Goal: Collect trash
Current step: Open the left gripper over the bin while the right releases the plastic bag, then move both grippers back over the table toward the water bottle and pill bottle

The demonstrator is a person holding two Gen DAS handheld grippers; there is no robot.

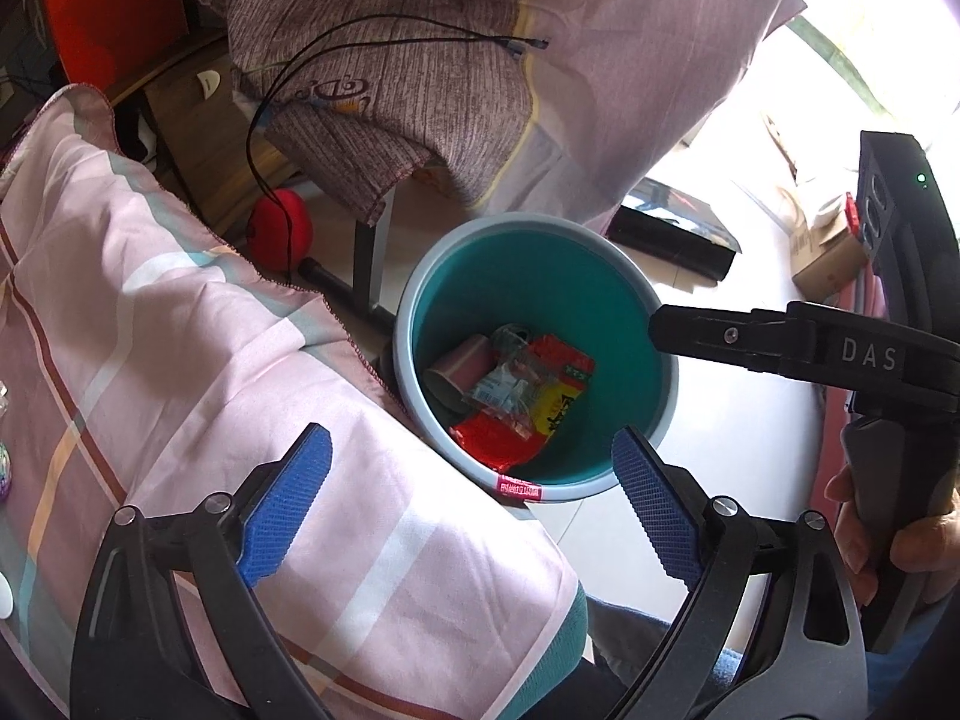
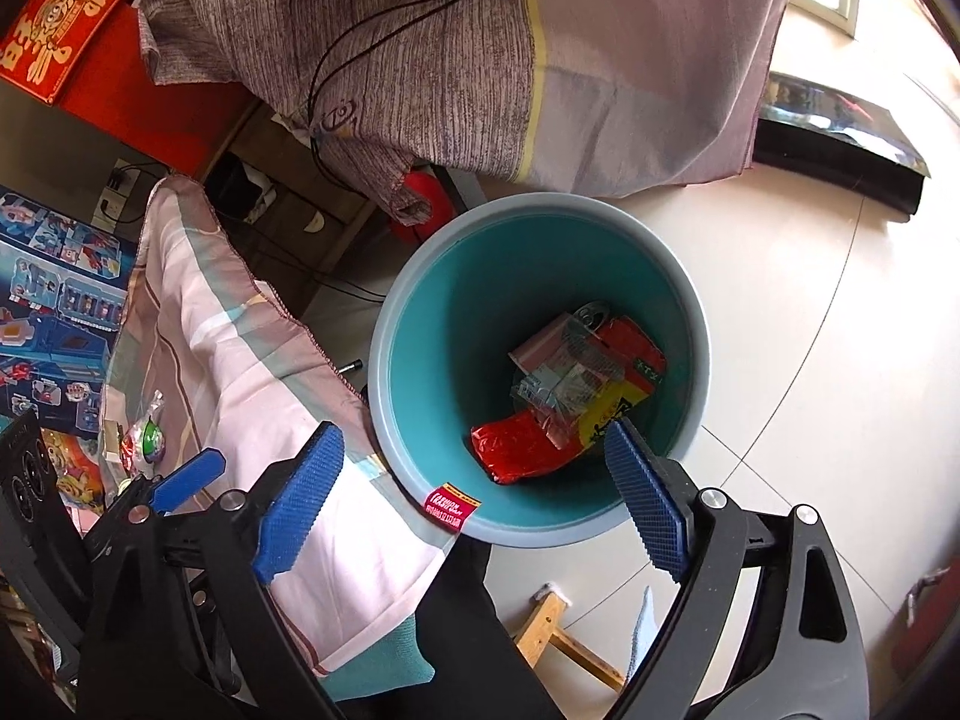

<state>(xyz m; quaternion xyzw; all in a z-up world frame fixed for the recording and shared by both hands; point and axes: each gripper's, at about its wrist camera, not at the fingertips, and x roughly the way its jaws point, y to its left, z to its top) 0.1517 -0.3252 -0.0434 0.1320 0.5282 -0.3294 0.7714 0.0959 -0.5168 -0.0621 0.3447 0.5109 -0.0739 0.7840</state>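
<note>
A teal bin with a grey rim (image 1: pixel 528 219) (image 2: pixel 540 199) stands on the floor beside the cloth-covered table. Inside lie a red and yellow wrapper (image 1: pixel 558 360) (image 2: pixel 522 444), clear crumpled plastic (image 1: pixel 510 378) (image 2: pixel 570 378) and a pink cup (image 1: pixel 459 363) (image 2: pixel 540 348). My left gripper (image 1: pixel 471 438) hangs open over the table edge and the bin, empty. My right gripper (image 2: pixel 474 433) is open above the bin's near rim, with nothing between its blue pads. One of its black fingers (image 1: pixel 720 336) reaches over the bin from the right. Small colourful wrapped items (image 2: pixel 144 438) lie on the table.
A pink plaid tablecloth (image 1: pixel 180 330) (image 2: pixel 228 348) drapes the table at left. Behind the bin hangs a grey-purple cloth (image 1: pixel 390 60) with a black cable (image 1: pixel 270 120). A black box (image 1: pixel 672 234) (image 2: pixel 840 138) and a cardboard box (image 1: pixel 828 252) sit on the pale tiled floor.
</note>
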